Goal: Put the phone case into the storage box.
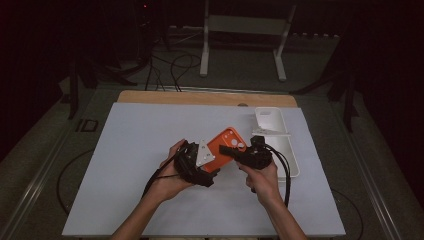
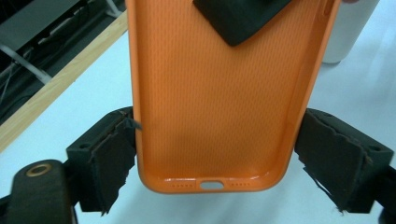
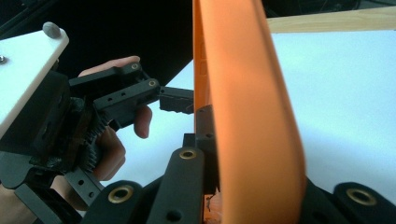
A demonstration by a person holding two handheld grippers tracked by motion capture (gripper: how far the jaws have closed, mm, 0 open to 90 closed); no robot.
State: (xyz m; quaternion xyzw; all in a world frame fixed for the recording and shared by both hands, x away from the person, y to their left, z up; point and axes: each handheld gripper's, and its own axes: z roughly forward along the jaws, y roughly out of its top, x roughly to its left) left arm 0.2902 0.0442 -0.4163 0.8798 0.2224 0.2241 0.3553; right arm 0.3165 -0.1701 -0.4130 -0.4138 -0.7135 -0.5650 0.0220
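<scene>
orange phone case (image 1: 224, 143) between both tongs

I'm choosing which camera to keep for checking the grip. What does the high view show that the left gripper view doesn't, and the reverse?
High view: both hands, the left tongs and right tongs meeting at the orange phone case, its camera cutout, and the white tray on the table.

Left gripper view: the case's textured inside and bottom port slot, with a torn pad at each long edge and a black jaw lying across the top of the case.

Both: the orange case, white tabletop and wooden edge.
</scene>
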